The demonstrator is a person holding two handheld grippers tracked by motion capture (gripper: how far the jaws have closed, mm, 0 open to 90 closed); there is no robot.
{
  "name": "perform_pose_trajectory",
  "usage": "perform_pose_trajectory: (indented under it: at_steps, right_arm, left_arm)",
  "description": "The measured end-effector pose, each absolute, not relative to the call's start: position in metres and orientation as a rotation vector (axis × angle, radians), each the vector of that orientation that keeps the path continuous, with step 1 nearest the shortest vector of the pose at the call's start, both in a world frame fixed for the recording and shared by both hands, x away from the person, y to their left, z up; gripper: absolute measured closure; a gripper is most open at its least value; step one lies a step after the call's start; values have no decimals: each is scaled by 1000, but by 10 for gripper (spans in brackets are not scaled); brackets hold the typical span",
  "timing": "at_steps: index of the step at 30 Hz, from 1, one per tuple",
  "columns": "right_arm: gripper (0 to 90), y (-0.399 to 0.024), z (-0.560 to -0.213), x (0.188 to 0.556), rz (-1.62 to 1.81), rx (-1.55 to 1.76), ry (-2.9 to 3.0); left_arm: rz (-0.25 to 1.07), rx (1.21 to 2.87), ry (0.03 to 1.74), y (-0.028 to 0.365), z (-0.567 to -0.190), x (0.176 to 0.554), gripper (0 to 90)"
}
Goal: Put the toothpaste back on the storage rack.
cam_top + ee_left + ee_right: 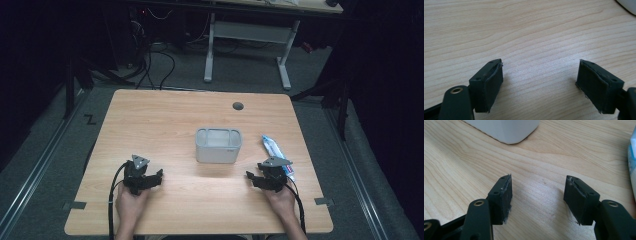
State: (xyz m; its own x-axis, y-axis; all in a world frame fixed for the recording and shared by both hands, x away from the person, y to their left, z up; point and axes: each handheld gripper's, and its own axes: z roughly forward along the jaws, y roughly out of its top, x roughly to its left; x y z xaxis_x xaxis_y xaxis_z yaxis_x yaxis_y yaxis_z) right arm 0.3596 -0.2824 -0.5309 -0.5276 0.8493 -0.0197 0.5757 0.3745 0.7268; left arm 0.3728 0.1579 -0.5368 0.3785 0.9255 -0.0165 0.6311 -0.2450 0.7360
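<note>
- Tongs sit low over the tabletop (pixel 165 115), one in each hand.
- Left tongs (pixel 159 176) are wide apart, with only bare wood between them. The left gripper view shows both black pads (pixel 492 82) with nothing in them.
- Right tongs (pixel 248 176) are wide apart too, and hold nothing. The right gripper view shows wood between the pads (pixel 506 195).
- A white box (pixel 218 145) stands between the two tongs and a bit farther away from the person. It is nearer the right tongs, and neither one touches it.
- A tube (pixel 278 155), white and blue, lies flat just beside the right tongs, on their outer side. Its near end is hidden under the grey plate (pixel 274 161) on that gripper.
- In the right gripper view the box corner (pixel 506 130) is ahead to the left, and the tube edge (pixel 632 160) is at the far right.
</note>
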Motion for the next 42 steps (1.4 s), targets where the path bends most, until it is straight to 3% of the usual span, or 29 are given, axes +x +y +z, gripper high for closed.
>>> perform_pose_trajectory:
  at_steps: [16,21,27,42]
  right_arm:
    - [392,-282,-531,360,955,1247,2247]
    - [393,-282,-531,360,953,1243,2246]
    - [402,-282,-531,359,953,1256,2237]
    - [460,-284,-524,354,968,1241,2215]
  left_arm:
    - [565,1981,1330,158,-537,376,220]
    - [581,1961,1348,160,-536,375,279]
    - [569,1981,1328,158,-537,373,227]
    - [566,1978,1331,158,-537,373,222]
